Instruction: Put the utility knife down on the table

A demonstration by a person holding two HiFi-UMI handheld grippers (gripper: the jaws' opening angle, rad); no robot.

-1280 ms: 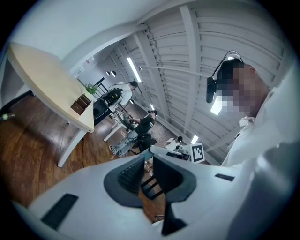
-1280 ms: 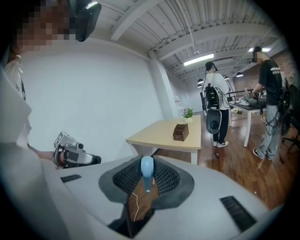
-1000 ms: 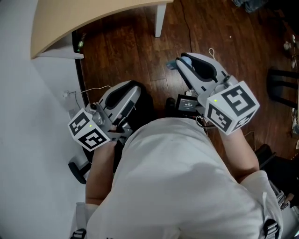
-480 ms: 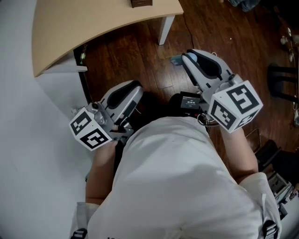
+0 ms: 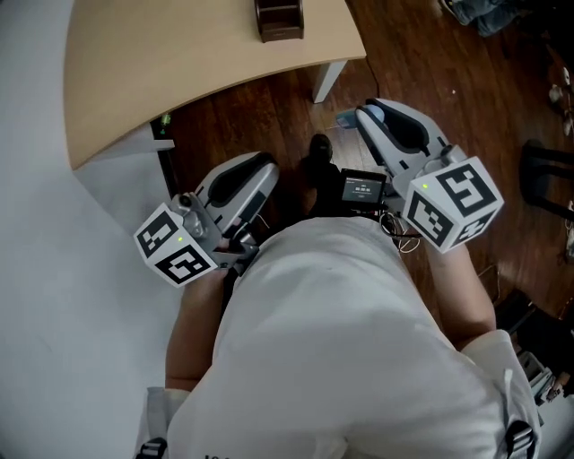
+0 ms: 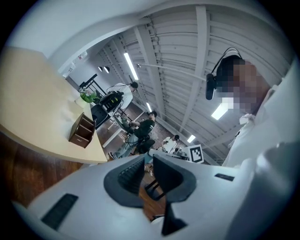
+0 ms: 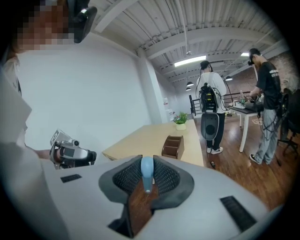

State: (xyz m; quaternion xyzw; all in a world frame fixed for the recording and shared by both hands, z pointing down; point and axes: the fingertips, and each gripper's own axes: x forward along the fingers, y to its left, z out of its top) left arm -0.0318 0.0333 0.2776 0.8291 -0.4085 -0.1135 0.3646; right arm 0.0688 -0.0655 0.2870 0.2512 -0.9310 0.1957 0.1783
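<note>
A light blue utility knife (image 7: 146, 171) is clamped between the pads of my right gripper (image 7: 147, 172), its end sticking out past the fingertips. The head view shows that right gripper (image 5: 357, 118) held in front of the person's torso over the dark floor, with the knife (image 5: 345, 118) at its tip. The light wooden table (image 5: 179, 63) lies ahead and to the left, apart from both grippers. My left gripper (image 5: 263, 168) hangs lower left, near the table's edge. In its own view the left gripper (image 6: 149, 161) has its jaws together with nothing between them.
A brown wooden organizer (image 5: 279, 18) stands on the table near its right end, and a small potted plant (image 7: 180, 121) sits at the far end. A white table leg (image 5: 327, 82) stands ahead of the right gripper. Other people (image 7: 211, 110) stand on the wooden floor (image 5: 242, 116) further off.
The table has come lower and nearer in the head view, and the organizer now shows on it. Both grippers stay close to the torso, the right one still holding the knife.
</note>
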